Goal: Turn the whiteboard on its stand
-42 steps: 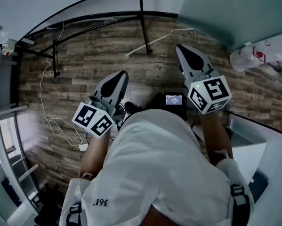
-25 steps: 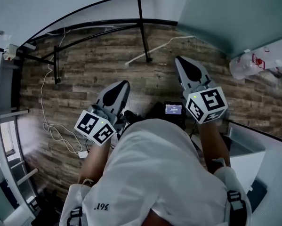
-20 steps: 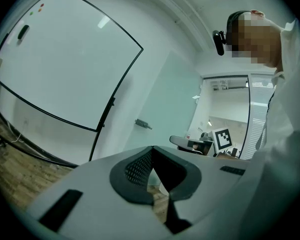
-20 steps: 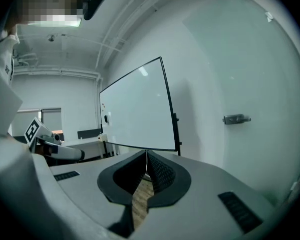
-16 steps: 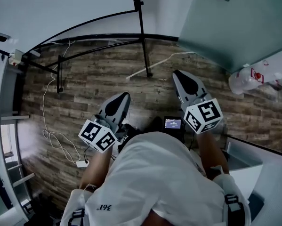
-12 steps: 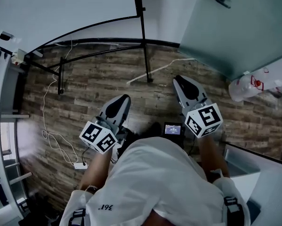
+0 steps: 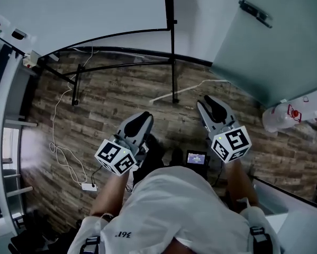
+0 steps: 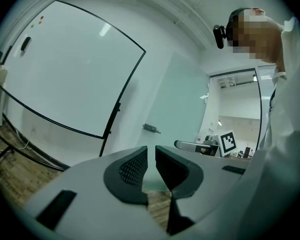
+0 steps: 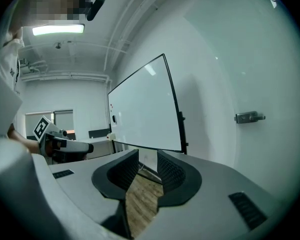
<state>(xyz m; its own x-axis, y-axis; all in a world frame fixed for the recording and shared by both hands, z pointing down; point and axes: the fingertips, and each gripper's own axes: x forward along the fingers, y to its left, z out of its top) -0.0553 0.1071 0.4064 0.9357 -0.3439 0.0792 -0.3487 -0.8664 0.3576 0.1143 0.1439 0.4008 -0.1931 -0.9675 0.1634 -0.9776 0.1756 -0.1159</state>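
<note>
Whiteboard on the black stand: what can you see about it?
The whiteboard is a big, blank, smooth white panel with a thin black frame. It stands upright near the wall on a black metal stand, whose post runs up its right edge and whose legs rest on the wood-plank floor. A small dark thing and tiny red dots sit by its upper left corner. Apart from those, only the stand touches it.

Office or lab-type room: big framed whiteboard [image 7: 89, 9] on a black stand [image 7: 173, 52], plain white walls, pale door [image 7: 274, 52] with a metal handle. Wood-plank floor [image 7: 116, 97] with a loose white cable [image 7: 55, 142]; strip ceiling light [image 9: 58, 30] overhead.
</note>
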